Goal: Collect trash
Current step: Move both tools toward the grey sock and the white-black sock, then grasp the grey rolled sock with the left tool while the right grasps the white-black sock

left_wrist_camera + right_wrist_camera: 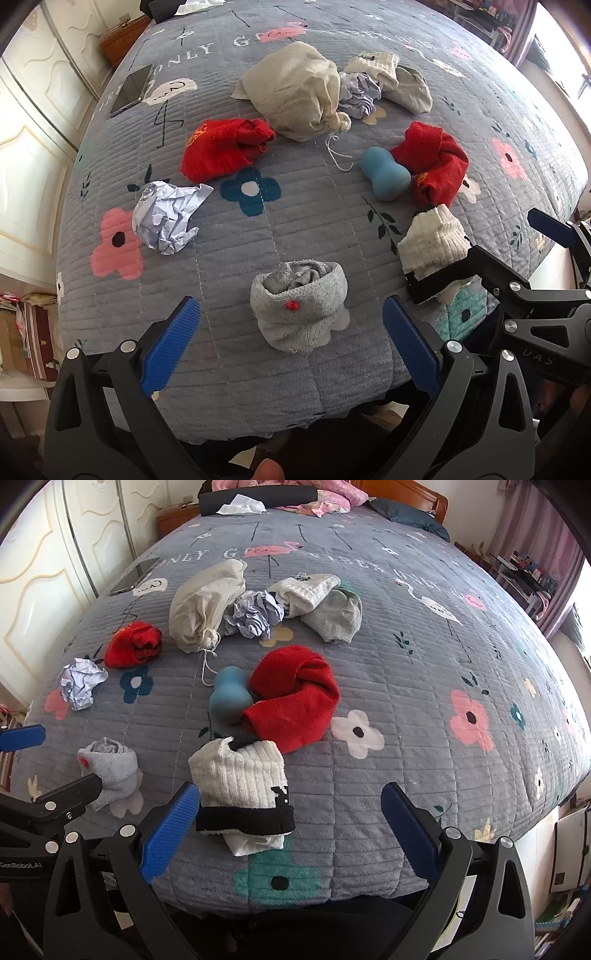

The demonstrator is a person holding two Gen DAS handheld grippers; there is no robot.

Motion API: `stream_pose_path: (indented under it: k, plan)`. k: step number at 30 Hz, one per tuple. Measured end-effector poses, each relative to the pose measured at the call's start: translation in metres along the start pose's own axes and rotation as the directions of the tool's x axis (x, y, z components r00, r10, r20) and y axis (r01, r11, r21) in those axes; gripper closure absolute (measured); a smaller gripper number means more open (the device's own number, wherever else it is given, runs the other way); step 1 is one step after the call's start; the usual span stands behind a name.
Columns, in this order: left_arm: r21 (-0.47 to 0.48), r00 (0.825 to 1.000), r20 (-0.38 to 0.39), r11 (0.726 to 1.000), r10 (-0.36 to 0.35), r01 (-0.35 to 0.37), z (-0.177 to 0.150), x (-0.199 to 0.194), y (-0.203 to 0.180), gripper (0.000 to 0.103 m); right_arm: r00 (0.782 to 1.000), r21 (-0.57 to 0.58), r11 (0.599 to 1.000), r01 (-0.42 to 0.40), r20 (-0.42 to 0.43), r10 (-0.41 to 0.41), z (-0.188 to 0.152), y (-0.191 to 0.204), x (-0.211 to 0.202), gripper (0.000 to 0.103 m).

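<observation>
Two crumpled paper balls lie on the bed: one at the left [166, 216] [81, 683], one further back [360, 94] [255, 613] between a beige drawstring bag [295, 92] [207, 602] and a pale sock pile [395, 79]. My left gripper [291, 339] is open, a rolled grey sock [299, 302] [110, 771] lying just ahead between its fingers. My right gripper [290, 821] is open too, with a white sock with a black cuff [243, 786] [432, 247] between its fingers, close to the left one.
Red socks [225, 147] [295, 698], a blue peanut-shaped object [384, 173] [229, 698] and a phone [131, 90] lie on the grey flowered quilt [424, 664]. A white wardrobe [33, 122] stands at the left, pillows and a tissue [242, 504] at the far end.
</observation>
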State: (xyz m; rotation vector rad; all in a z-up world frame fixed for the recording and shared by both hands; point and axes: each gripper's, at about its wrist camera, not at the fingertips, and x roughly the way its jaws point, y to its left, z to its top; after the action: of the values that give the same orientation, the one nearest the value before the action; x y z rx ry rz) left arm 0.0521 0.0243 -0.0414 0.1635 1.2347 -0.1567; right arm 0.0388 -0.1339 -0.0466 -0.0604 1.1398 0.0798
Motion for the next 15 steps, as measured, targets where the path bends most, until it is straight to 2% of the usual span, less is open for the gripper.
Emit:
stream_pose_path:
  k: [15]
  plan:
    - [-0.006,0.998,-0.054,1.000,0.015,-0.016,0.001,0.008,0.003,0.006,0.998,-0.024,1.000,0.003,-0.064,-0.004,-0.002,0.007,0.013,0.009]
